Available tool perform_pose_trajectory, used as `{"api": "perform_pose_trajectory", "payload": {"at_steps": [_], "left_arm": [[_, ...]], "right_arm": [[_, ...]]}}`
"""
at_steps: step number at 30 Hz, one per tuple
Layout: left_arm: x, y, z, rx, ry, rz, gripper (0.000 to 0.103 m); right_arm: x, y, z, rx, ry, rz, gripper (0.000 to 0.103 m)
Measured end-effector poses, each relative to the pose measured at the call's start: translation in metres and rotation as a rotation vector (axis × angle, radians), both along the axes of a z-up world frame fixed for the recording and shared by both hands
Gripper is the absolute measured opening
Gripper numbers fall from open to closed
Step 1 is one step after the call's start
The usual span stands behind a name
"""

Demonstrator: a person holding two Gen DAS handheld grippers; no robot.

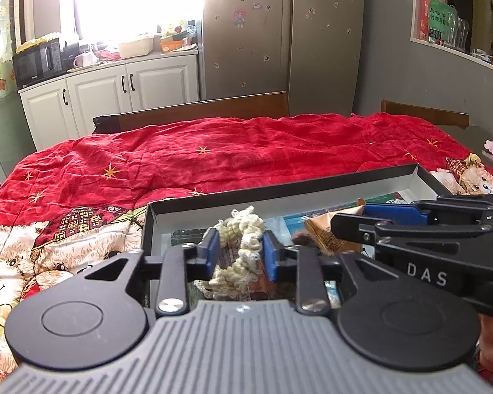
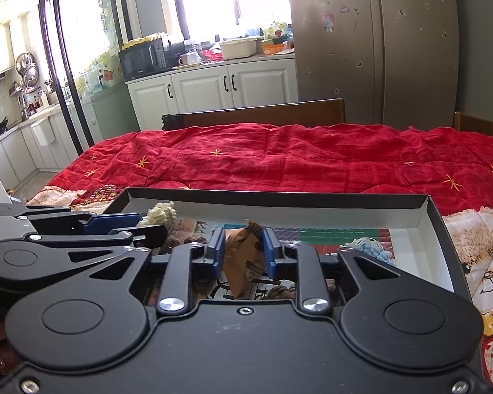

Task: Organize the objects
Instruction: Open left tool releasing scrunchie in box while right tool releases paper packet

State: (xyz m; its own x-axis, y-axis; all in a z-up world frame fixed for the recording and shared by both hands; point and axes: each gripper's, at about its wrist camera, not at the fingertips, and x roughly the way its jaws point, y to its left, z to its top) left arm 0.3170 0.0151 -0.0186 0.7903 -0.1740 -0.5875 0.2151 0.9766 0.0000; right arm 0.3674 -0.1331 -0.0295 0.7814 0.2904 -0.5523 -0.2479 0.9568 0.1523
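Cream yarn (image 1: 243, 249) sits between left gripper (image 1: 241, 254) pads, over the box (image 1: 279, 193).

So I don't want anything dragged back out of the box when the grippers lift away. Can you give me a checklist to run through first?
1. Cream yarn piece over the black box, not over the quilt: ok.
2. Left gripper pads clear of the yarn: cannot tell; the loops sit between the jaws and brush the pads.
3. Brown paper packet inside the box: ok.
4. Right gripper released from the packet: cannot tell; the pads stand close on both sides.
5. The two grippers apart from each other: ok, though close.
6. Blue crochet piece away from both grippers: ok.
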Motion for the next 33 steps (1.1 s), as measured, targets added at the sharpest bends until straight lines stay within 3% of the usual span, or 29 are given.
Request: {"api": "perform_pose_trajectory", "payload": {"at_steps": [8,33], "left_arm": [[-0.005,0.001,0.006,-0.009,-0.02,0.009,0.064],[-0.044,-0.008,0.033,0.043,-0.073,0.041,0.081]], "right_arm": [[-0.003,-0.005,0.003,0.018,-0.012,-0.01,0.03],[-0.049,-0.029,0.041,-0.041,-0.06,-0.023,0.03]]}}
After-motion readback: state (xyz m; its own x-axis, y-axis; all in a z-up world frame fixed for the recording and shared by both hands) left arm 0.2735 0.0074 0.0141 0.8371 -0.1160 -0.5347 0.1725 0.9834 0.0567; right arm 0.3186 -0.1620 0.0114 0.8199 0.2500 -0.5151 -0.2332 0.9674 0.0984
